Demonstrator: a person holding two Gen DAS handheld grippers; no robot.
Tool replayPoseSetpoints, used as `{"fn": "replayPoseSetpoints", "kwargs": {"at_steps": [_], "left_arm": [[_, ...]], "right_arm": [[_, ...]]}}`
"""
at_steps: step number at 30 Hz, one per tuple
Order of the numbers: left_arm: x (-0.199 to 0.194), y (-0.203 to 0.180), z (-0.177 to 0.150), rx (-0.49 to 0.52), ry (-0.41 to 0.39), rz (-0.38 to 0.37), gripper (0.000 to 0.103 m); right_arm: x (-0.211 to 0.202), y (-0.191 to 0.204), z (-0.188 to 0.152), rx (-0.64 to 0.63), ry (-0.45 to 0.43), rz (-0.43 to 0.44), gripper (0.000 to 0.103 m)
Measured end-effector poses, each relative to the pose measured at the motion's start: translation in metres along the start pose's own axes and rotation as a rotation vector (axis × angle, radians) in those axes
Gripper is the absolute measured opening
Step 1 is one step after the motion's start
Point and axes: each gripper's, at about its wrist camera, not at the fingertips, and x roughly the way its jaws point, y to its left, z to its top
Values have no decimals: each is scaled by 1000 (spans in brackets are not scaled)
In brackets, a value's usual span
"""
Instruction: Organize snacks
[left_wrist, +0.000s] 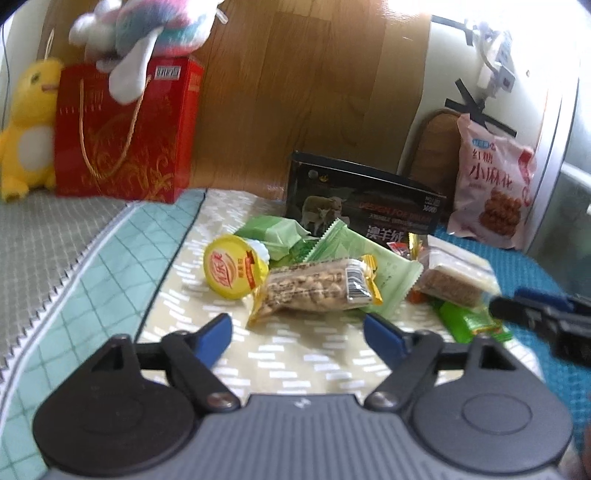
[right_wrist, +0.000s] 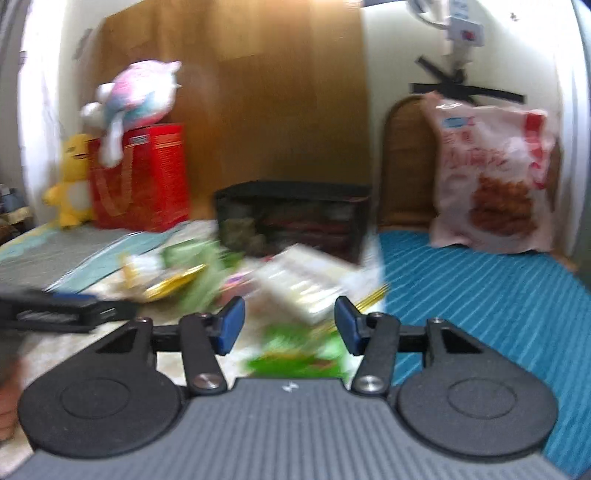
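Note:
A pile of snacks lies on the cloth in the left wrist view: a yellow-lidded cup (left_wrist: 232, 271), a clear peanut bar pack (left_wrist: 314, 290), pale green packets (left_wrist: 347, 247), a clear cake pack (left_wrist: 454, 275) and a bright green packet (left_wrist: 469, 323). A black box (left_wrist: 364, 201) stands behind them. My left gripper (left_wrist: 297, 334) is open and empty just short of the peanut bar. My right gripper (right_wrist: 290, 326) is open and empty over the blurred green packet (right_wrist: 295, 350), with the cake pack (right_wrist: 306, 284) just ahead; it also shows at the right edge of the left wrist view (left_wrist: 546, 317).
A red gift bag (left_wrist: 122, 133) with a pastel plush toy (left_wrist: 147, 29) on it and a yellow plush toy (left_wrist: 26, 125) stand at the back left. A large pink snack bag (left_wrist: 491, 184) leans on the wall at the back right, on a blue striped mat (right_wrist: 498, 288).

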Motion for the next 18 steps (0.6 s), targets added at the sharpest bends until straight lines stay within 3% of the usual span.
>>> {"fn": "replayPoseSetpoints", "kwargs": {"at_steps": [1, 3, 5, 10, 11, 12, 13, 14, 15, 18], "left_arm": [[1, 3, 1, -16, 10, -17, 72], [4, 7, 1, -42, 28, -44, 67], [6, 10, 2, -62, 40, -61, 67], [8, 13, 1, -81, 46, -75, 67], [8, 13, 1, -81, 46, -75, 67], [8, 13, 1, -81, 45, -75, 67], [8, 13, 1, -83, 44, -76, 67], [8, 13, 1, -85, 42, -77, 67], [8, 14, 1, -89, 42, -80, 67], [7, 17, 1, -104, 41, -91, 67]], "right_arm": [[5, -9, 4, 25, 9, -13, 61], [18, -27, 10, 83, 47, 21, 84], [31, -36, 13, 108, 81, 53, 94], [59, -45, 22, 136, 114, 114, 93], [66, -46, 24, 150, 136, 129, 87], [67, -45, 25, 147, 147, 124, 70], [66, -42, 26, 133, 153, 149, 68], [61, -36, 26, 110, 144, 143, 61], [55, -30, 26, 66, 133, 128, 46], [26, -6, 20, -60, 77, 98, 20]]}}
